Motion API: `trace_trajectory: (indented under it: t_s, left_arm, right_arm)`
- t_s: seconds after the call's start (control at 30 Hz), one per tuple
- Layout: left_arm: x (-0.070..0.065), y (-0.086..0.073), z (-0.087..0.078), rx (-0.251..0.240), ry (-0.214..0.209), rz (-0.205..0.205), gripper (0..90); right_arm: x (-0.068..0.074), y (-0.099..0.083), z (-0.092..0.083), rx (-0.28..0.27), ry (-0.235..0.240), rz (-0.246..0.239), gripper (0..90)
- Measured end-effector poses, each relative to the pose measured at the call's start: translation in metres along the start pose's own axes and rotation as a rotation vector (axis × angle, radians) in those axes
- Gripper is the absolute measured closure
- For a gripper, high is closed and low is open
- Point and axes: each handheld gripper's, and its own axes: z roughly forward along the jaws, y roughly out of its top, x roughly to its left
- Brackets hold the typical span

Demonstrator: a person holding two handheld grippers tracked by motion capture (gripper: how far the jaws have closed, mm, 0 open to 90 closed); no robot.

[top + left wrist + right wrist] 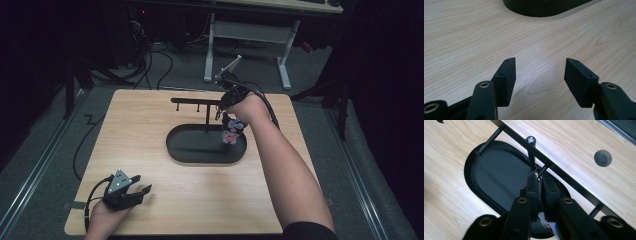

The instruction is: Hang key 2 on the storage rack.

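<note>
Metal, thin and slick, is what your right gripper (539, 180) pinches at the middle of its own view: the jaws stand nearly pressed together on the small key ring (537, 173), right at a peg (545, 168) of the black rack (564, 173). From it the soft charm (231, 131) dangles over the oval base (200, 152), centre of the high view. I judge it light and floppy, prone to swing; hold the ring itself, not the plush. Your left gripper (539, 71), lower left in the high view, rests with jaws spread over bare wooden table (464, 37).
</note>
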Motion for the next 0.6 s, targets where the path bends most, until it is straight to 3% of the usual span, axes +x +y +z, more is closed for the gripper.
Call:
trace_trajectory:
  t_s: [0.2,0.6]
  left_arm:
    - [-0.001,0.0,0.001,0.001,-0.003,0.004,43.2]
    - [-0.003,0.001,0.003,0.013,-0.01,0.019,42.9]
  right_arm:
    - [0.003,-0.01,-0.005,-0.012,0.011,0.007,76.5]
    - [0.014,-0.054,-0.003,-0.059,0.054,0.002,61.5]
